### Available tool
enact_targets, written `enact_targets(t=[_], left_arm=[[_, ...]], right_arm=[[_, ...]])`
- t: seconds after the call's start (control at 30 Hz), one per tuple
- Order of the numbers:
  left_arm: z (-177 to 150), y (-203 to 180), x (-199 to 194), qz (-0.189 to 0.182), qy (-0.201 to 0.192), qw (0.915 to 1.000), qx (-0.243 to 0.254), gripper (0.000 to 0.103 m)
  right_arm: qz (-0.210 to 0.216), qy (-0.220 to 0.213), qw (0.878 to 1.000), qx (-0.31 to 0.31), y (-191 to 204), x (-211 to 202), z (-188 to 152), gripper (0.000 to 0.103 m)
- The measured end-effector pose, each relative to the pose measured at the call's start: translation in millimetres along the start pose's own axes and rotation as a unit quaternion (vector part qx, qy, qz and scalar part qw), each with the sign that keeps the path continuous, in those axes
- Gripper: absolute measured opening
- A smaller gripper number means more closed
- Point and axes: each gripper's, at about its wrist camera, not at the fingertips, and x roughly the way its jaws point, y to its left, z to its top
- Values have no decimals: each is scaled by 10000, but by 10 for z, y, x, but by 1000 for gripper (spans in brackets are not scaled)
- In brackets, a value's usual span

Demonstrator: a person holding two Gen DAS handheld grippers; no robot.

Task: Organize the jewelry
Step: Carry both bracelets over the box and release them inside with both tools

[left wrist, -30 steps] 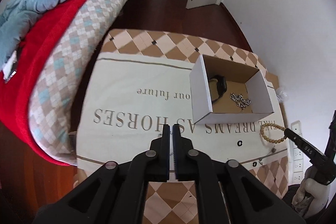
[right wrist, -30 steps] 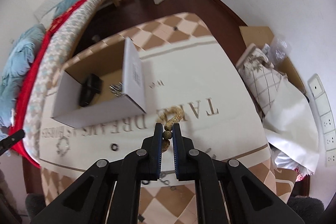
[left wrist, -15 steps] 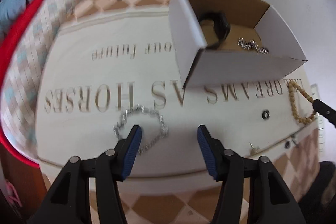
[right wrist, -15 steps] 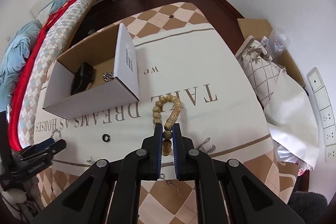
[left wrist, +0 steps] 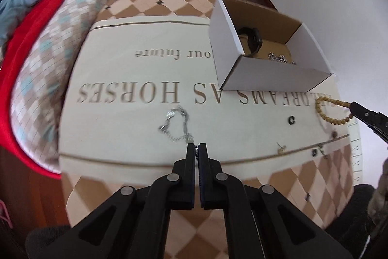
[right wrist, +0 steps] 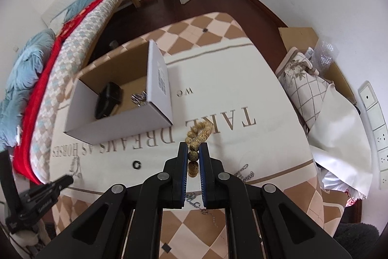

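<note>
Change since half a second ago: left gripper (left wrist: pixel 196 145), then spread wide around the silver chain (left wrist: pixel 177 124), is now sitting pinched together on the chain's near end; right gripper (right wrist: pixel 194 146) is still clamping the bead bracelet (right wrist: pixel 198 132).
Left gripper: its two fingers are pressing nearly flush, with a few links of chain showing in the thin slit between them.
Right gripper: its fingers are squeezing one speckled bead, a narrow gap remaining at bead width.
Box: white cardboard box (left wrist: pixel 262 74) is sitting open-topped on the cloth (left wrist: pixel 135 94), toward the far right in the left wrist view.
Box contents: black watch (left wrist: pixel 253 40) is leaning against the left inner wall; a small heap of silver jewelry (left wrist: pixel 281 58) is lying just beside it on the box floor.
Chain position: it is lying on the cloth below the printed lettering, well apart from the box.
Chain axis: its loop is stretching away from the left fingertips and leaning leftward, blurred at the far end.
Bracelet position: it is hanging near the box's front right corner, not touching it.
Bracelet axis: in the right wrist view it is running forward from the fingertips, curling at the far end.
Loose pieces: black ring (right wrist: pixel 137 164) and another chain (right wrist: pixel 245 172) are lying on the cloth near the front edge.
</note>
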Motion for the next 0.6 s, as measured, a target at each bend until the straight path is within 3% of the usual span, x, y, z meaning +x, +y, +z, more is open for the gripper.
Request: enact_targets(t=[0.17,0.6], left_arm=[[8,-3,-351,-141,-249,9996,-31,0],[694,-268,-1073,-609,-983,9932,112,0]], right_arm=[[225,-133,9997,-23,72,-192,43,9],[821,-585,9941,-394,513,-784,372,9]])
